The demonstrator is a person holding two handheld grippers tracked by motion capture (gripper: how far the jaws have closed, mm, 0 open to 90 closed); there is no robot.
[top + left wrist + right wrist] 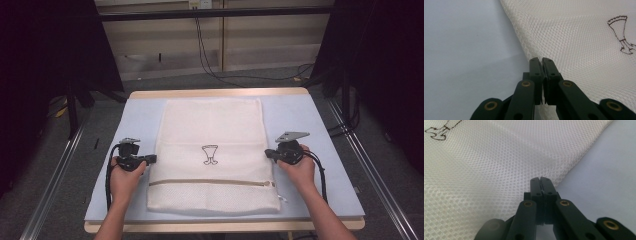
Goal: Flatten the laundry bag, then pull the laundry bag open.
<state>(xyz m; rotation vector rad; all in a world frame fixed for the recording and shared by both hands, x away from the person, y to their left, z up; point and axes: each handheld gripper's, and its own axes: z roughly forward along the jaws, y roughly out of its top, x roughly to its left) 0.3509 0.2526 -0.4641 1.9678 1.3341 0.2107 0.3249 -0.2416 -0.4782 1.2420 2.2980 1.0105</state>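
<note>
A mesh bag point(212, 150) is laid flat on the middle of the table point(320, 165); its zipper point(212, 182) is run across the near end, with a small drawn figure point(210, 154) just behind it; the left gripper point(150, 159) is set at the bag's left edge, the right gripper point(270, 153) at its right edge; cables point(210, 55) are trailed over the floor behind the table.

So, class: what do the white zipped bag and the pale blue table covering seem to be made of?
White rectangular zipped bag: apparently a synthetic mesh fabric, matte; the left gripper view shows a fine grid of tiny holes, and it drapes softly. Pale blue table covering: smooth and matte, with no weave showing; possibly a plastic or rubber mat, though the look leaves that open.
</note>
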